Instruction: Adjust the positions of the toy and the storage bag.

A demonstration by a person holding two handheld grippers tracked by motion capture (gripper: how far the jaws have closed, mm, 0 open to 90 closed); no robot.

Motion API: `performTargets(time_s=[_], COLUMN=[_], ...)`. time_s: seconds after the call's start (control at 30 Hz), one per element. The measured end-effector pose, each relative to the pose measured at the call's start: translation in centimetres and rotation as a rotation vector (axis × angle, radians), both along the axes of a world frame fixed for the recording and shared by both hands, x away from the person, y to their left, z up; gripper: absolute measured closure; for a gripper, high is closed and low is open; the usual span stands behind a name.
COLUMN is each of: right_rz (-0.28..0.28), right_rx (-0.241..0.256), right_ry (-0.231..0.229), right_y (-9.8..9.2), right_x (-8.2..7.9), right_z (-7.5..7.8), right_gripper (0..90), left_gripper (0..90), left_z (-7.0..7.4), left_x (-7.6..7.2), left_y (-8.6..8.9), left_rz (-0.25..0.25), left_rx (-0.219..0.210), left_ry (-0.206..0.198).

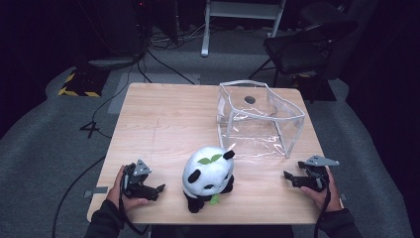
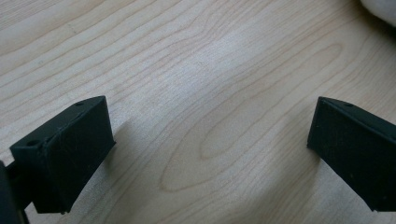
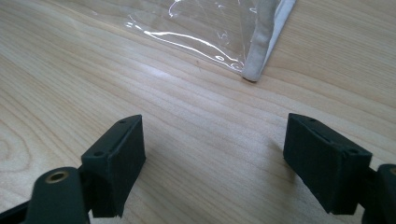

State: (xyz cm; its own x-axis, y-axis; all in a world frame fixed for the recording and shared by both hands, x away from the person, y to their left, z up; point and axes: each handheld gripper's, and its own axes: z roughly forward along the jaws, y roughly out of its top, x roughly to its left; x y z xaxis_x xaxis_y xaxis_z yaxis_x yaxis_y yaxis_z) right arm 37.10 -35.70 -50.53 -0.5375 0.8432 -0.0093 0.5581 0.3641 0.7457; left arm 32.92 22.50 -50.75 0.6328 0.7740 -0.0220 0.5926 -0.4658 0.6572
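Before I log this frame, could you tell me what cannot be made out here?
- Panda plush: its underside rests on the table in the high view; the left gripper view's top-right edge cuts it to a white sliver.
- Clear bag: the right gripper view's top edge crops it.
- Floor behind the table: too dark.

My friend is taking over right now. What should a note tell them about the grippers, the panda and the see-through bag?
Left gripper: open, holding nothing, low over the table just left of the panda.
Right gripper: open, holding nothing, near the table's right edge, by the bag's near corner.
Panda plush: sitting upright near the front edge, between the two grippers, untouched.
Clear bag: standing open behind the panda, nothing visible inside.
Done: nothing yet.
Left: probably grasp the panda and put it in the bag.
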Motion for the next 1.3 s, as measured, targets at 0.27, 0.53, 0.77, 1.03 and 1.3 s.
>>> performTargets(time_s=[0.27, 0.53, 0.77, 1.03, 1.3], right_rz=[0.002, 0.002, 0.004, 0.01, 0.01], right_rx=[0.0, 0.001, 0.001, 0.002, 0.002], right_ry=[0.001, 0.0, 0.001, 0.001, 0.001], right_y=[0.0, 0.0, 0.0, 0.0, 0.0], right_x=[0.0, 0.0, 0.0, 0.0, 0.0], right_z=[0.0, 0.0, 0.0, 0.0, 0.0], right_gripper=[20.5, 20.5, 20.6, 20.6, 20.6], left_gripper=[0.3, 1.3, 15.4, 16.2, 17.9], left_z=[0.0, 0.3, 1.6, 3.3, 4.2], left_x=[0.0, -0.1, -1.0, -2.1, -2.6], left_y=[-0.2, -0.2, -0.6, -1.7, -3.1], left_rz=[0.022, 0.019, 0.001, -0.087, -0.13], left_rx=[0.001, 0.018, 0.048, 0.074, 0.071], left_ry=[0.001, 0.017, 0.013, -0.026, -0.035])
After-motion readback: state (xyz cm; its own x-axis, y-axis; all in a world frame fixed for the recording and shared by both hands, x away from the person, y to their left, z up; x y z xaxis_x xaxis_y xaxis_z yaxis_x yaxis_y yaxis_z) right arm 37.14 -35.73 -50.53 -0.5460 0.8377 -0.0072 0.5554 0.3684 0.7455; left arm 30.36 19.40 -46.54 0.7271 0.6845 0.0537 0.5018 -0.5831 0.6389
